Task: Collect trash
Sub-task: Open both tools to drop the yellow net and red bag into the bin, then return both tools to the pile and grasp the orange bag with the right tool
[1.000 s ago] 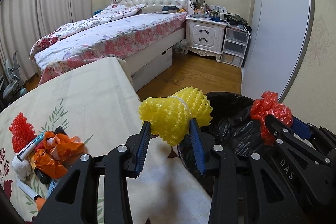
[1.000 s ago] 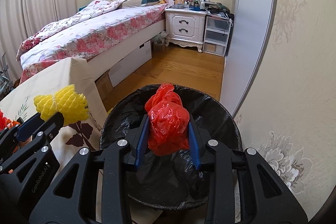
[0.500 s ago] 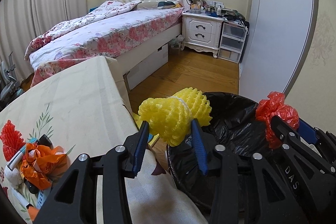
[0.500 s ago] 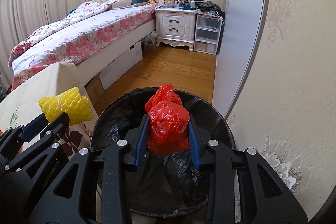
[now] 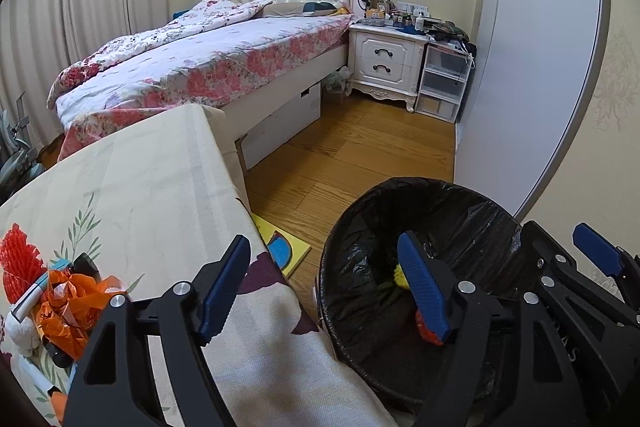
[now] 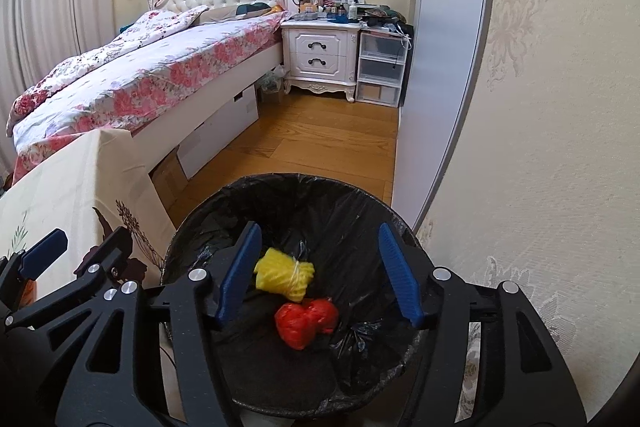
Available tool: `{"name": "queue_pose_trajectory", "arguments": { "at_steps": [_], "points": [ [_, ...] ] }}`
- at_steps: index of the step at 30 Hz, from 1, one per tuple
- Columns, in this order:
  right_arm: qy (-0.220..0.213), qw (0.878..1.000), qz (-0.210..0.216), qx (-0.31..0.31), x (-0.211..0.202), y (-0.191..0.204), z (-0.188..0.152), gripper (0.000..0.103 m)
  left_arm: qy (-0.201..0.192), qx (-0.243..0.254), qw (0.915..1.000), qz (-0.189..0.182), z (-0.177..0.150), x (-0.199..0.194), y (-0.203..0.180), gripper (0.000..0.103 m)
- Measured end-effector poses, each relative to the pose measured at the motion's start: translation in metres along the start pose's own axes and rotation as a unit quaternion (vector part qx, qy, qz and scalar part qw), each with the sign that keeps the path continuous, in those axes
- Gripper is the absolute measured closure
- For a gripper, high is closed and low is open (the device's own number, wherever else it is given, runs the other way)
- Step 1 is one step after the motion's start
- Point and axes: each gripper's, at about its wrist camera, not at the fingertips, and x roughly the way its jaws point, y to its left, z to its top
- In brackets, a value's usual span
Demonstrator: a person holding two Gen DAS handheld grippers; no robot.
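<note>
At the far left of the left wrist view, a heap of trash (image 5: 52, 301) lies on the cloth-covered worktop (image 5: 132, 187): a red foam net (image 5: 18, 259), crumpled orange plastic (image 5: 74, 311) and some small items too tangled to name. The left gripper (image 5: 324, 287) hangs over the worktop's edge and the rim of the bin; its fingers (image 5: 222, 285) are spreading apart with nothing between them. On the wooden floor (image 5: 348, 151) between worktop and bin lies a flat yellow and blue card (image 5: 284, 251). The bin (image 6: 320, 187), lined with a black bag, stands beside the worktop and near the wall. Inside it, on the bottom, the yellow foam net (image 6: 286, 275) rests just beside the red plastic bag (image 6: 306, 321). The right gripper (image 6: 318, 275) is above the bin, its fingers (image 6: 396, 277) also opening, empty, well clear of both pieces below
</note>
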Motion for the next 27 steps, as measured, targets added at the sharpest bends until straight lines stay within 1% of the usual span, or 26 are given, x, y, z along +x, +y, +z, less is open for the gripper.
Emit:
{"name": "queue_pose_trajectory", "arguments": {
  "at_steps": [4, 9, 12, 17, 24, 26, 27],
  "points": [
    [-0.001, 1.0, -0.001, -0.006, -0.004, 0.002, -0.001, 0.043, -0.004, -0.001, 0.9999, 0.011, -0.001, -0.005, 0.005, 0.029],
    [-0.004, 1.0, 0.002, -0.013, -0.01, 0.009, -0.004, 0.042, -0.009, -0.01, 0.9997, 0.023, -0.002, -0.017, 0.021, 0.029],
    [-0.007, 1.0, 0.008, -0.018, -0.016, 0.013, -0.007, 0.037, -0.01, -0.017, 0.9993, 0.031, -0.003, -0.026, 0.032, 0.029],
    [-0.004, 0.999, 0.03, -0.025, -0.026, 0.025, -0.01, 0.036, -0.015, -0.025, 0.9984, 0.048, -0.01, -0.044, 0.053, 0.029],
    [-0.007, 0.997, 0.065, -0.046, -0.044, 0.057, -0.016, 0.034, -0.021, -0.05, 0.9954, 0.079, -0.021, -0.072, 0.094, 0.029],
    [-0.008, 0.995, 0.077, -0.055, -0.049, 0.07, -0.018, 0.033, -0.024, -0.059, 0.9939, 0.09, -0.024, -0.08, 0.108, 0.028],
    [-0.009, 0.995, 0.083, -0.059, -0.052, 0.076, -0.019, 0.03, -0.026, -0.063, 0.993, 0.097, -0.025, -0.084, 0.115, 0.028]
  ]
}}
